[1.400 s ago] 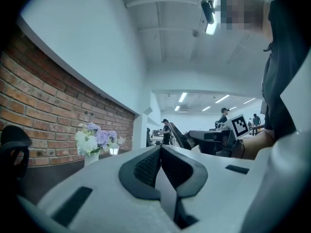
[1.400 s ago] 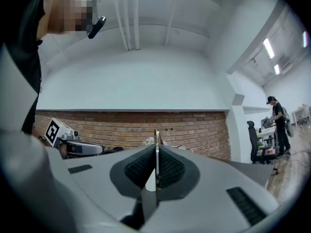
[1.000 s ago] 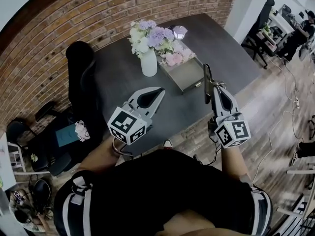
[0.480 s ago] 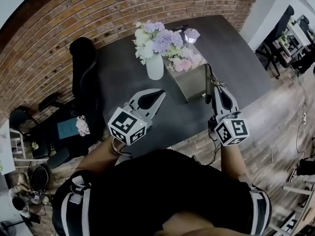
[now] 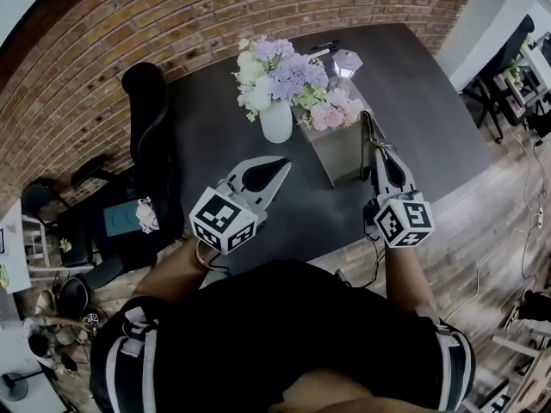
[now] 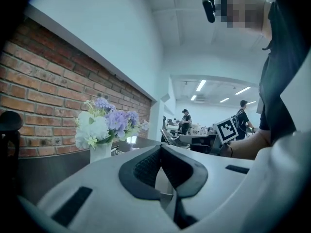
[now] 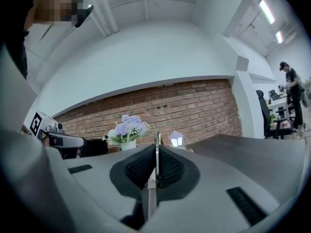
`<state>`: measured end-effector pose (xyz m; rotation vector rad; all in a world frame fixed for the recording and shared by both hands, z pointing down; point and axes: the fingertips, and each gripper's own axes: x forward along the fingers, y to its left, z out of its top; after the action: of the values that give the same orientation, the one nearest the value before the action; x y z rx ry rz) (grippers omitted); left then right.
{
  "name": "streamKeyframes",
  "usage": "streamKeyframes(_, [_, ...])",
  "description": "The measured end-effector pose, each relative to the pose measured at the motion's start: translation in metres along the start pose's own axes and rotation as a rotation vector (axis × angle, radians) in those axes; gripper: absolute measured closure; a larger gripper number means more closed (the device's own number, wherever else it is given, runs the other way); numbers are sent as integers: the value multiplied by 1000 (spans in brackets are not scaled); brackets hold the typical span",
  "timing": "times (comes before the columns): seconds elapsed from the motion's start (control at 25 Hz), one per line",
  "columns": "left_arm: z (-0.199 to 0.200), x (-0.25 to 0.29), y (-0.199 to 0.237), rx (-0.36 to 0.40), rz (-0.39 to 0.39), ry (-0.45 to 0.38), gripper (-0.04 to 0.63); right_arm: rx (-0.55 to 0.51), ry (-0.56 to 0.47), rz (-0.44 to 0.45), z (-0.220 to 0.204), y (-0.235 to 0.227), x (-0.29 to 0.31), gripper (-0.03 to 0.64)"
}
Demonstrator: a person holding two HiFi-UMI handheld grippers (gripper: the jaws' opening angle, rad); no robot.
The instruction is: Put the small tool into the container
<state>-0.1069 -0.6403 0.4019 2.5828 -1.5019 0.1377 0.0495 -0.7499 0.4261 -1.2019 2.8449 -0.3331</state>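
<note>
From above, a dark grey table (image 5: 215,136) stands against a red brick wall (image 5: 172,15), with a black office chair (image 5: 145,101) at its left end. On the table are a white vase of white, purple and pink flowers (image 5: 276,123), a small white lantern (image 5: 347,62) beyond it, and an open grey rectangular container (image 5: 344,157) just right of the vase, with pink blooms hanging over its far end. The left gripper (image 5: 277,165) hangs above the table's near part, well left of the container, tips together. The right gripper (image 5: 376,149) is held at the container's near right corner, and a thin flat metal tool (image 5: 365,127) sticks out beyond its tips, its end showing against the container's right wall; whether it touches cannot be told. In the left gripper view the jaw pads meet at their tips with nothing between them; the vase stands behind on the left, and the right gripper's marker cube (image 6: 227,129) shows on the right. In the right gripper view the jaws are pressed flat on the tool, whose narrow edge runs straight up between the pads and pokes out past them, with the vase and the lit lantern beyond against the brick.
</note>
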Motion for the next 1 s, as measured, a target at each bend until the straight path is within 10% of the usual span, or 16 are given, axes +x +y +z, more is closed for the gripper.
streamKeyframes(1.0, [-72,46,41,-59,35,218,586,177,179,-3,-106,-36,79,612])
